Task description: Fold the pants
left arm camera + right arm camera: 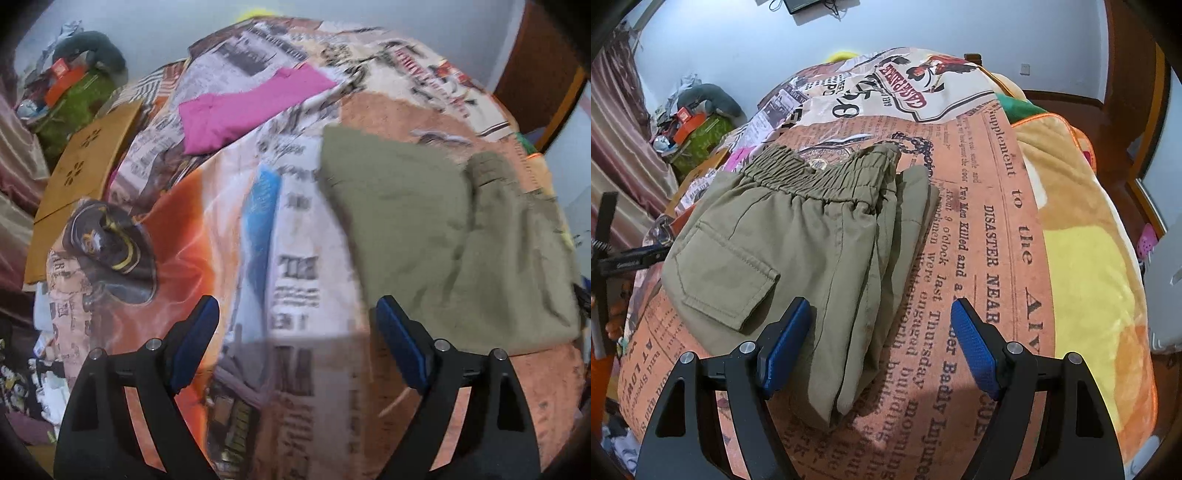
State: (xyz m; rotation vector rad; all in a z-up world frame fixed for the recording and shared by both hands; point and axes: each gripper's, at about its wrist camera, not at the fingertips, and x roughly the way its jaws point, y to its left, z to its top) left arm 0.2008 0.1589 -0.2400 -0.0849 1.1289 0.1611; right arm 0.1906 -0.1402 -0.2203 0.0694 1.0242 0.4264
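Note:
Olive green pants [798,251] lie folded on the newspaper-print bedspread [990,229], elastic waistband at the far end and a flap pocket on the left. My right gripper [881,347] is open and empty, just above the pants' near edge. In the left wrist view the pants [443,229] lie at the right. My left gripper [295,339] is open and empty over the bedspread [288,258], left of the pants. The left gripper's body also shows at the left edge of the right wrist view.
A folded pink garment [243,107] lies farther back on the bed. A wooden board [85,166] and a cluttered pile [70,92] stand to the left. A yellow and orange plush blanket [1089,240] lies along the bed's right side. A wooden frame [1126,110] stands behind it.

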